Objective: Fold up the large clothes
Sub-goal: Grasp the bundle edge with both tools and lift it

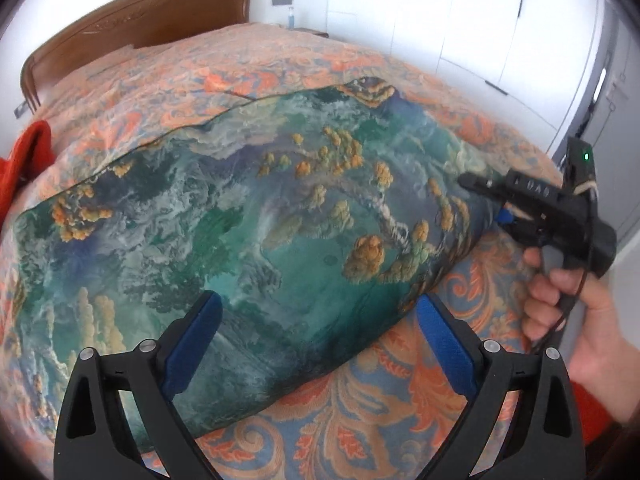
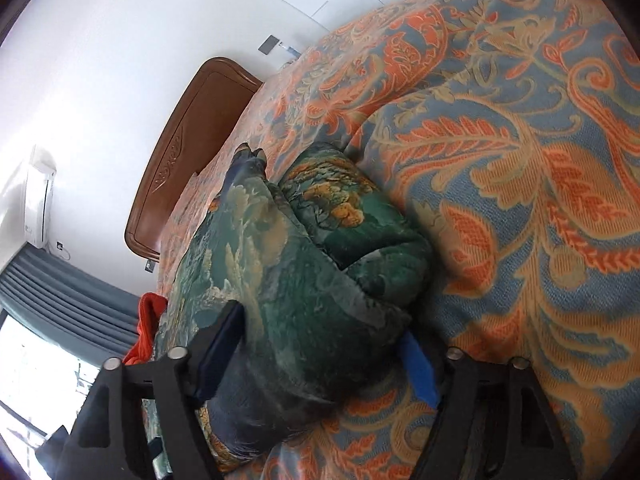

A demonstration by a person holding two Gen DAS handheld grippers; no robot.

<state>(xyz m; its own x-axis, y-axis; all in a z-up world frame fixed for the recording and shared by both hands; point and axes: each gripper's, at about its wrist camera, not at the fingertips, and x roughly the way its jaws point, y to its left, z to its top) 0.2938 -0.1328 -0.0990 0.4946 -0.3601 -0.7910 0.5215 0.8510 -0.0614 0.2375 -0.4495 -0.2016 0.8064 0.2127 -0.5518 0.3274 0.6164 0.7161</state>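
Note:
A large green and teal printed garment (image 1: pixel 248 216) lies spread on the bed, with orange and cream cloud shapes on it. My left gripper (image 1: pixel 320 320) is open, its blue pads hovering over the garment's near edge. My right gripper (image 1: pixel 496 216) reaches in from the right, held by a bare hand, at the garment's right edge. In the right wrist view the right gripper (image 2: pixel 320 348) has a thick bunched fold of the garment (image 2: pixel 304 280) between its jaws, which stand fairly wide apart; whether the pads press the cloth does not show.
The bed has an orange and blue floral bedspread (image 1: pixel 460 304) and a brown wooden headboard (image 1: pixel 152 12) at the far end. A red cloth (image 1: pixel 28 160) lies at the left edge. White wardrobe doors (image 1: pixel 500 20) stand at the right. Curtains and a window (image 2: pixel 48 320) are at the left.

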